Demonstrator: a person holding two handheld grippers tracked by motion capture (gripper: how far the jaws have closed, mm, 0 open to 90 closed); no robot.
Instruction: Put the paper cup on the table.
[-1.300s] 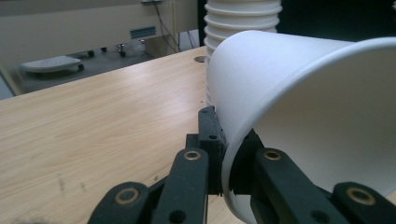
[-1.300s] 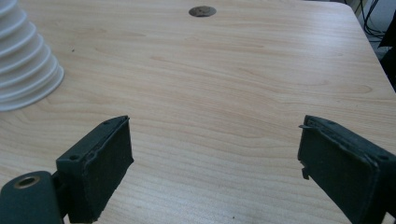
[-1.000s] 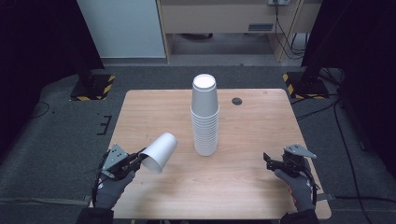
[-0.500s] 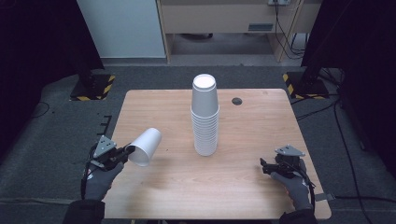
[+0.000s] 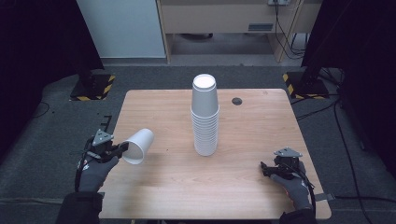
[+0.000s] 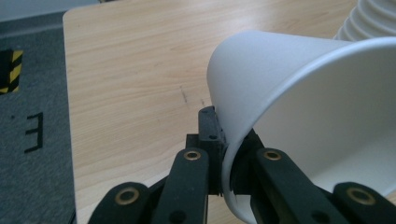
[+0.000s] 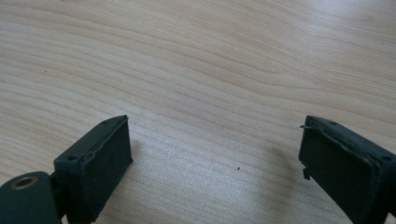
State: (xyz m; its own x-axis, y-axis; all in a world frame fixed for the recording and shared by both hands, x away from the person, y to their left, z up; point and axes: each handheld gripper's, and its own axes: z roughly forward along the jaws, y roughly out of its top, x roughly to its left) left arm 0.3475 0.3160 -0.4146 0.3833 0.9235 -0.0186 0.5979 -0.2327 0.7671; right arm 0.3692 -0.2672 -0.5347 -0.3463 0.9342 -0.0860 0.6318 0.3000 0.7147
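Note:
A tall stack of white paper cups [image 5: 205,116] stands upside down near the middle of the wooden table [image 5: 261,126]. My left gripper [image 5: 122,148] is at the table's left edge, shut on the rim of a single white cup [image 5: 138,146] that lies tilted on its side, base pointing toward the stack. In the left gripper view the cup's rim [image 6: 231,186] is pinched between the two black jaws, and the stack's ribbed rims [image 6: 373,21] show at the top right. My right gripper [image 5: 265,169] rests low over the table's front right, open, with bare wood [image 7: 215,140] between its pads.
A small dark round hole [image 5: 237,101] sits in the tabletop behind and right of the stack. Grey carpet surrounds the table, with yellow-black striped bases [image 5: 93,87] at the back left and back right. Cables [image 5: 285,28] hang by the cabinet behind.
My left gripper has carried the single cup leftward, from nearer the table's front middle out to the left edge. The right gripper has shifted slightly and stays open.

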